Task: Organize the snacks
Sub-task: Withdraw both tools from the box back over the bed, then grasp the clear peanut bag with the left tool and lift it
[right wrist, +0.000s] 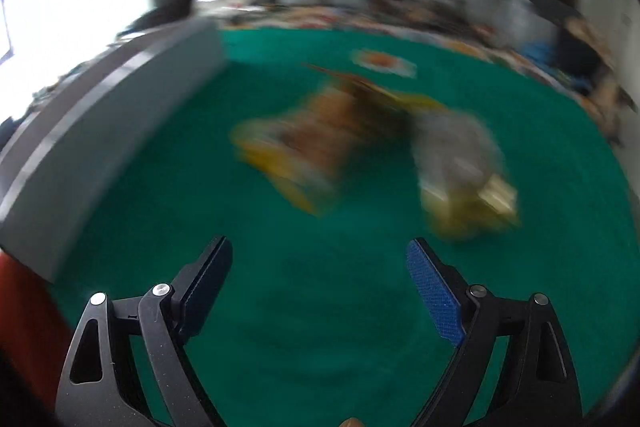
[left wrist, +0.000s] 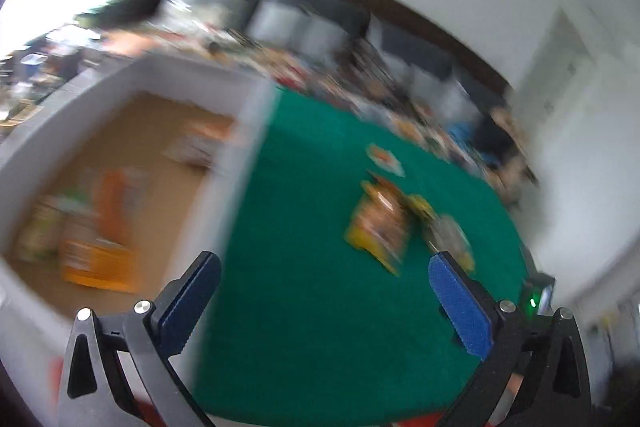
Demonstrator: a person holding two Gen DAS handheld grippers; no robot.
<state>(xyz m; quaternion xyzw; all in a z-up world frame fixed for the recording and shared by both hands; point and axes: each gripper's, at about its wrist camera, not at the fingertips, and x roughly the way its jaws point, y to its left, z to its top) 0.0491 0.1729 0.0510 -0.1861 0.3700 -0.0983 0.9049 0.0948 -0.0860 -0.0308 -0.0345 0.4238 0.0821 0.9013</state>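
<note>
Green felt covers the desk, with a grey sofa and a cluttered floor blurred behind it. Both views are smeared by motion, so labels cannot be read.

A white-walled box with a cardboard floor stands at the left of the desk; several snack packs, orange and green among them, already lie inside it. Loose on the felt, well apart from the box, remain a yellow-and-brown snack bag, a pale pack with a gold end just beside it, and a small white-and-orange packet farther back.

The left hand-held gripper stands wide with nothing between its pads, over the felt beside the box wall. The right hand-held gripper is likewise wide and empty, pointing down toward the loose packs.

Judgement: the step in hand is reaching for the next pack. It would go best by straddling one bag across its narrow side, closing on the body rather than a crimped edge, and lifting clear of the neighbouring pack before carrying over the box wall.
</note>
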